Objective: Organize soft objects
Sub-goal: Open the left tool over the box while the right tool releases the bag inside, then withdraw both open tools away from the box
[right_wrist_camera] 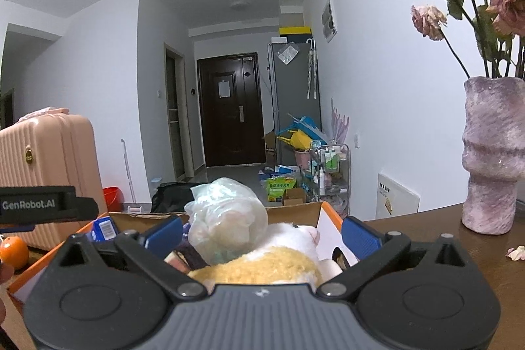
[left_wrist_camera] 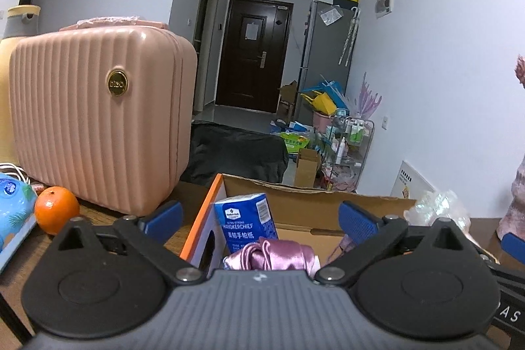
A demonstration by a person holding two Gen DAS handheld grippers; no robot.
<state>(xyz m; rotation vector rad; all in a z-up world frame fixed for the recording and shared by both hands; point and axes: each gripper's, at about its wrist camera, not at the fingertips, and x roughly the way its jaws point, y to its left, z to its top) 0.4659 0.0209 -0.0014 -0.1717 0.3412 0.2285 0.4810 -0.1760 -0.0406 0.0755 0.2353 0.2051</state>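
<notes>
An open cardboard box (left_wrist_camera: 295,195) with an orange edge stands on the wooden table. In it are a blue handkerchief tissue pack (left_wrist_camera: 244,223) and a pink satin cloth (left_wrist_camera: 272,256). My left gripper (left_wrist_camera: 261,218) is open and empty above the box's left part. In the right wrist view the box (right_wrist_camera: 295,212) holds a yellow and white plush toy (right_wrist_camera: 272,261) and a clear plastic bag of soft stuff (right_wrist_camera: 226,218). My right gripper (right_wrist_camera: 262,233) is open around the plush and bag, not closed on them.
A pink ribbed suitcase (left_wrist_camera: 98,120) stands left of the box, with an orange (left_wrist_camera: 55,214) and a blue pack (left_wrist_camera: 13,202) beside it. A purple vase (right_wrist_camera: 492,153) with dried roses stands on the table at right. A petal (right_wrist_camera: 516,251) lies near it.
</notes>
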